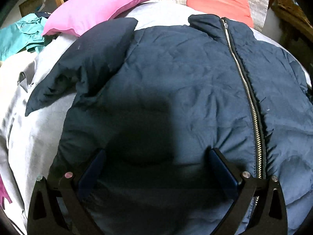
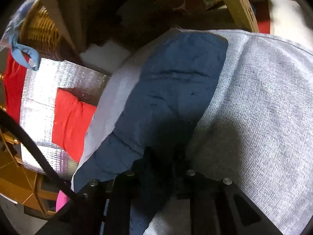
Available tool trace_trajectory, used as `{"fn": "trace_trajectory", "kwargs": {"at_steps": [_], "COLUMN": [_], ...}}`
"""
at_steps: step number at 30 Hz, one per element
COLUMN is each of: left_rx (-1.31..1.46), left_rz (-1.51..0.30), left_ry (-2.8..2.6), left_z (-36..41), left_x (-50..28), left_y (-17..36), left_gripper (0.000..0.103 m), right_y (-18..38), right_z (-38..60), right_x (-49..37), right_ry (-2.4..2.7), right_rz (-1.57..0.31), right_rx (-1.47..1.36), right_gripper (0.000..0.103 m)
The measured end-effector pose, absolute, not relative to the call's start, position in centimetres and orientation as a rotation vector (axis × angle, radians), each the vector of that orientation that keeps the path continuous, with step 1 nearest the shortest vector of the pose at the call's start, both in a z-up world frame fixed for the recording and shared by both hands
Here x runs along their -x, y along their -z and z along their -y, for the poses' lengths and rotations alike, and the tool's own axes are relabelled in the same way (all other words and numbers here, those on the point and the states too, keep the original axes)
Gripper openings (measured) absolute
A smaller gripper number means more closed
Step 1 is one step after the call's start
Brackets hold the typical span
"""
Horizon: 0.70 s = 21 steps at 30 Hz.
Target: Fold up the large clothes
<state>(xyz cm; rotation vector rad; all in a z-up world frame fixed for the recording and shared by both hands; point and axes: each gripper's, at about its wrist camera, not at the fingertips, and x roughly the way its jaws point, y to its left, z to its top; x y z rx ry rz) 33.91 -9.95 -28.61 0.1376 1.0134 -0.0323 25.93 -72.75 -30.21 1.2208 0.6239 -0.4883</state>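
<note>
One navy jacket (image 1: 176, 74), one pink pillow (image 1: 93, 9), two grippers

1. Left gripper (image 1: 156, 164): two black arms with triangular cut-outs, round silver screw heads at the pivots.
2. Its fingers (image 1: 223, 172) are flat dark-blue pads on black brackets.
3. Right gripper (image 2: 166, 168): same black frame, slotted cut-outs, four silver screw heads across the near linkage.
4. Black cable (image 2: 37, 150) runs diagonally at the left of the right wrist view.
</note>
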Motion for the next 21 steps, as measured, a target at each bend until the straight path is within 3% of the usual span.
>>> {"fn": "trace_trajectory", "kwargs": {"at_steps": [9,14,18,19,21], "left_rx": [-0.148,-0.094,-0.039,-0.029,-0.031], "left_rz": [-1.131,-0.959,-0.904,-0.894,-0.88], "left_ry": [0.093,0.059,0.034,0.026,0.02], "left_z": [9.8,8.6,7.4,7.1,6.6], "left_x": [-34.2,-32.7,-33.1,-33.1,-33.5], "left_y": [27.0,23.1,22.1,22.0,22.2], "left_gripper": [0.103,0.103,0.103,0.103,0.103], "right_y": [19.2,18.2,21.5,22.5,24.5], "right_z": [62.7,53.8,48.4,47.6,47.1], "right_x": [-26.3,-27.8,-29.5,-29.2,-28.6], "right_ry": [0.241,0.013,-0.064,-0.077,-0.09], "right_rz": [-0.492,-0.549,-0.684,-0.729,-0.819], "right_rx": [-0.928,-0.922,-0.959,-0.996,-1.082], "right_gripper": [0.015,0.014,0.018,0.021,0.062]}}
